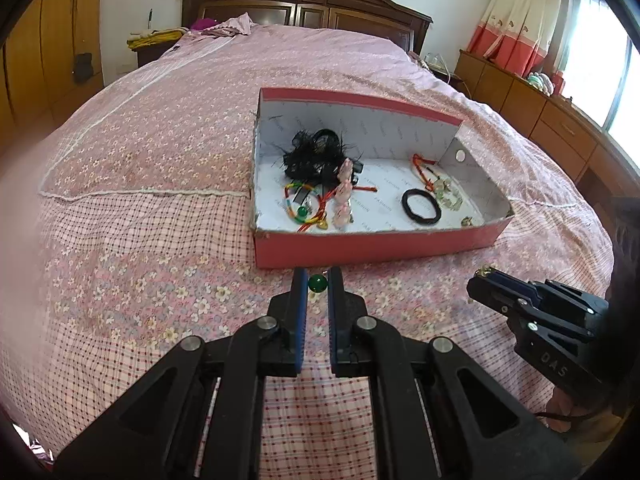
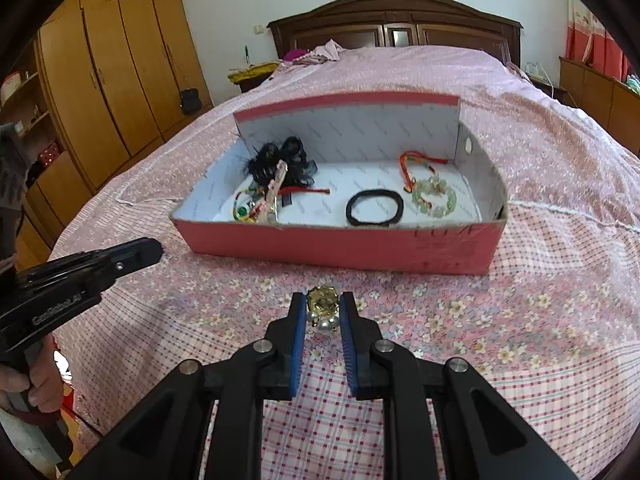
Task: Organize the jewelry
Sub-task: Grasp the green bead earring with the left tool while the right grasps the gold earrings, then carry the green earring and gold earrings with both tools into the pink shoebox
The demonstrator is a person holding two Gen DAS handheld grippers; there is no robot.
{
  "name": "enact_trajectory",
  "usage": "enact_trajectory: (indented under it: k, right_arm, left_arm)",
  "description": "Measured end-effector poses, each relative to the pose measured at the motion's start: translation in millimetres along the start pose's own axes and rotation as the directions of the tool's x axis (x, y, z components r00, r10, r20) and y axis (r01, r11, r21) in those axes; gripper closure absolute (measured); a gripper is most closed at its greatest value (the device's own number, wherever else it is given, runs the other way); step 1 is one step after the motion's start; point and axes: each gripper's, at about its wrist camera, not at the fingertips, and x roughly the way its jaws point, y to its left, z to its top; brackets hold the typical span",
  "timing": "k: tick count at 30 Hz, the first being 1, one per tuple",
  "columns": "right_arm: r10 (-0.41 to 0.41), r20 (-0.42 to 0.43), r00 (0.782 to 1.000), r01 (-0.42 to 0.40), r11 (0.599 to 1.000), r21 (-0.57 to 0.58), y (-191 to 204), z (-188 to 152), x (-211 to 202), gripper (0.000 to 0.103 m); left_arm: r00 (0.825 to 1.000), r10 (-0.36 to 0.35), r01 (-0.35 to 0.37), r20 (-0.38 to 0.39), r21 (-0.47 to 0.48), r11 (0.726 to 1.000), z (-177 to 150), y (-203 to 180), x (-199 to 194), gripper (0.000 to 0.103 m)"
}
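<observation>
Pinching a green bead (image 1: pixel 318 283) at the lower centre, left gripper (image 1: pixel 318 280) fingers closed on it; right gripper (image 2: pixel 323 306) likewise clamped on a gold brooch (image 2: pixel 322 303), both probably poised for dropping into the red box (image 2: pixel 340 246) at mid-frame. Already holding a black hair tie (image 2: pixel 374 208) and a jade bracelet (image 2: pixel 436 198). Beyond, pink floral bedspread (image 1: pixel 160 160), dark headboard (image 2: pixel 396 24), wooden wardrobe (image 2: pixel 116 60) at upper left.

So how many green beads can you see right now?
2. One green bead is pinched in the left gripper, just outside the box. Another lies in the box's left end among the cords. More may be hidden in that tangle.
</observation>
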Motion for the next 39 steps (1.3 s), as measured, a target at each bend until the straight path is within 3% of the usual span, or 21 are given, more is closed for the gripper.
enact_trajectory:
  k: [13,24,39]
  right_arm:
    - [0.036,0.075,0.997,-0.038,0.999,0.019,-8.5,25.4,-26.5,0.084]
    - [-0.020,0.122,0.992,0.016,0.999,0.033,-32.1,59.9,-25.9,0.084]
    - [-0.054,0.003,0.999,0.054,0.996,0.070,-60.7,70.3,33.8,0.084]
  left_arm:
    - [0.998,-0.008,0.006,0.055,0.036,0.999,33.3,-14.0,-6.0,0.102]
    - [0.997,-0.009,0.004,0.075,0.058,0.998,64.5,-22.1,10.7,0.102]
    - [1.000,0.018,-0.017,-0.018,0.021,1.000,64.2,-17.0,66.6,0.102]
